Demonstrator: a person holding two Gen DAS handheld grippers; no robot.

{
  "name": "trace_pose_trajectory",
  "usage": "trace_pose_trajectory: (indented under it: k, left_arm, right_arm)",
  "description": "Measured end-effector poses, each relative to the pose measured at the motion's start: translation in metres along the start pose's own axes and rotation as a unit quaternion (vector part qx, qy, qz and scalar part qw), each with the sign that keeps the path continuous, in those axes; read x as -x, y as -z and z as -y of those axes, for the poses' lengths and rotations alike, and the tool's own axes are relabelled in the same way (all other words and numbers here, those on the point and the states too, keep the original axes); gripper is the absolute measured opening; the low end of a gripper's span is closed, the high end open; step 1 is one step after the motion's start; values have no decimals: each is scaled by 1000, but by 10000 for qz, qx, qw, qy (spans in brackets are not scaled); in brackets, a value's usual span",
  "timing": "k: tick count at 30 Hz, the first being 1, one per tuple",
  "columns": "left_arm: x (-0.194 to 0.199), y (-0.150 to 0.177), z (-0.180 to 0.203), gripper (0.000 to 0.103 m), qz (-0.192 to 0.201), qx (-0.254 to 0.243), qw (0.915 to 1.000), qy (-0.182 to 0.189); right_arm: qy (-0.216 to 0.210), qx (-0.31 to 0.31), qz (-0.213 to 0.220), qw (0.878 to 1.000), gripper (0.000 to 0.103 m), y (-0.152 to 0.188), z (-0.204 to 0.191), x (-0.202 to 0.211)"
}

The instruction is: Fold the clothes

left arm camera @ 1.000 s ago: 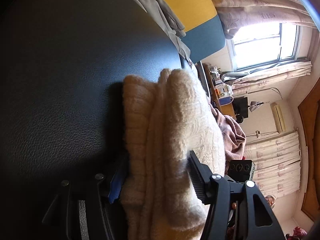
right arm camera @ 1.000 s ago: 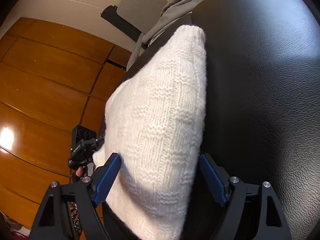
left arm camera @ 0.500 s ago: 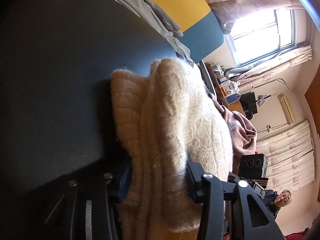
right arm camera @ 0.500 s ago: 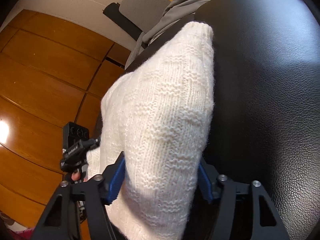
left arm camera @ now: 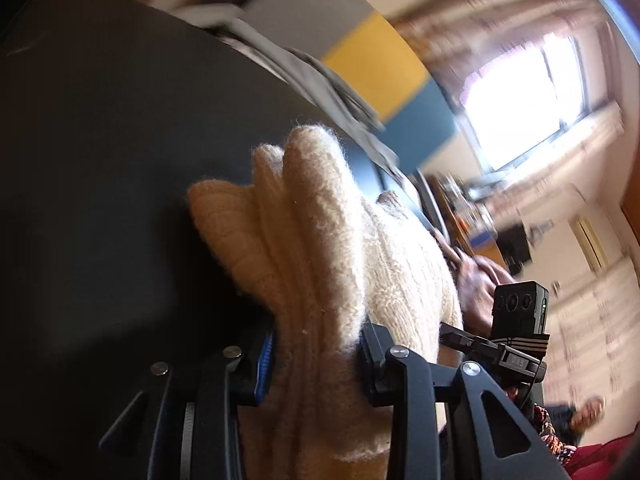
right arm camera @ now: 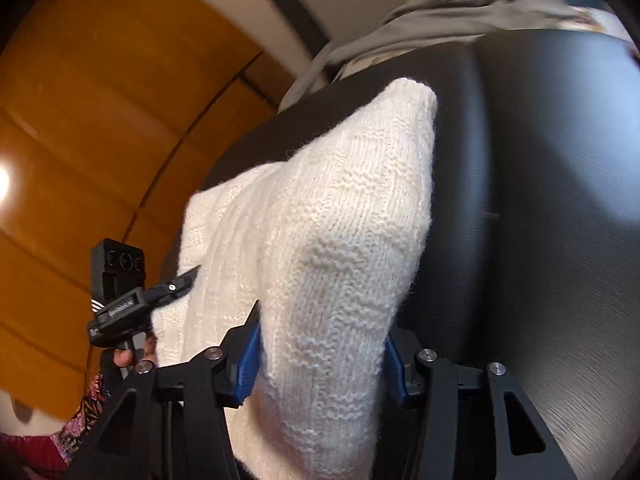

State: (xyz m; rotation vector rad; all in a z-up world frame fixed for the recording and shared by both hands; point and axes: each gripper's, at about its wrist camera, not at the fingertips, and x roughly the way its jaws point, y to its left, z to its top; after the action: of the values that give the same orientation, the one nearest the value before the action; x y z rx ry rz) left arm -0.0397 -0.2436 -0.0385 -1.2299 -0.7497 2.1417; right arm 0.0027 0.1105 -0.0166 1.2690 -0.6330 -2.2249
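A cream knitted sweater (left arm camera: 320, 248) is folded into a thick bundle over the black leather surface (left arm camera: 100, 160). My left gripper (left arm camera: 316, 354) is shut on one end of it, several layers bunched between the jaws. In the right wrist view the same white sweater (right arm camera: 332, 248) fills the middle, and my right gripper (right arm camera: 320, 360) is shut on its other end. The bundle's far corner points up and away from each camera. The other gripper with its camera block shows at the side of each view, held by a hand.
Grey clothes (right arm camera: 420, 24) lie at the far edge of the black surface. A yellow and blue panel (left arm camera: 396, 92) stands behind them, with a bright window (left arm camera: 528, 96) beyond. Orange wooden flooring (right arm camera: 100, 140) lies to the left. A pink garment (left arm camera: 476, 280) sits past the sweater.
Both grippers have closed from open onto the sweater's ends. Both cameras have swung, and the bundle has lifted off the black surface.
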Motion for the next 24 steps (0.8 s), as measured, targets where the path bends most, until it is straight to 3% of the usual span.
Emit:
trace_pose_trajectory:
  k: [6, 10, 15, 17, 21, 24]
  left_arm:
    - [74, -4, -72, 33, 886, 775, 9913, -595]
    - [112, -12, -115, 34, 1530, 1318, 9746, -964]
    - [139, -29, -160, 36, 2119, 1835, 9510, -1302]
    - [147, -34, -174, 37, 2305, 2005, 9418, -1400]
    - [154, -13, -164, 37, 2483, 2037, 9356, -1464]
    - [159, 3, -156, 38, 2617, 2060, 9307, -1512]
  right_arm:
    - [-249, 875, -746, 9931, 52, -45, -69, -98]
    - [-296, 1466, -1014, 9835, 53, -78, -123, -165]
    - [-234, 1810, -979, 9783, 65, -115, -179, -245]
    - [-312, 1682, -805, 9820, 66, -122, -183, -248]
    - [-672, 1095, -209, 9915, 68, -132, -179, -225]
    - [-832, 881, -147, 9925, 70, -108, -156, -190]
